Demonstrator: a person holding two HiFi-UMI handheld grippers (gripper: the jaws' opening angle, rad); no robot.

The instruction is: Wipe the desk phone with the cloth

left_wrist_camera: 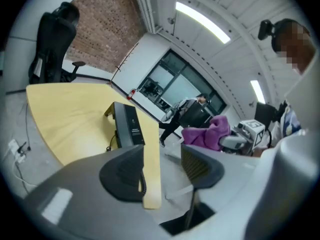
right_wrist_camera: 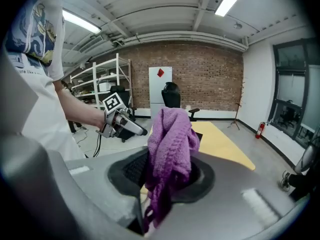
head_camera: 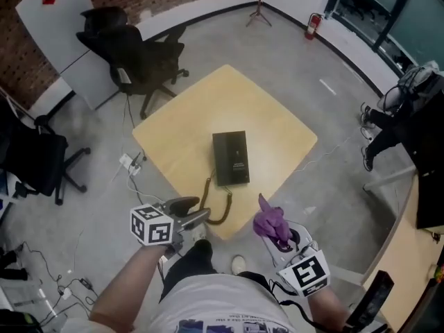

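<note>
A black desk phone point(head_camera: 230, 158) lies in the middle of the yellow table point(head_camera: 187, 116); its coiled cord point(head_camera: 220, 210) trails over the near edge. The left gripper view shows the phone point(left_wrist_camera: 127, 125) ahead and to the left. My left gripper point(head_camera: 191, 212) hovers just off the table's near corner, open with nothing between its jaws point(left_wrist_camera: 162, 166). My right gripper point(head_camera: 281, 238) is held off the table to the right, shut on a purple cloth point(head_camera: 270, 222). The cloth point(right_wrist_camera: 170, 154) sticks up out of the jaws and hangs down between them.
Black office chairs stand behind point(head_camera: 135, 54) and to the left point(head_camera: 35, 158) of the table. A power strip with cables point(head_camera: 128, 164) lies on the concrete floor at the left. A fire extinguisher point(head_camera: 313, 25) is at the far wall. A wooden desk edge point(head_camera: 409, 255) is at the right.
</note>
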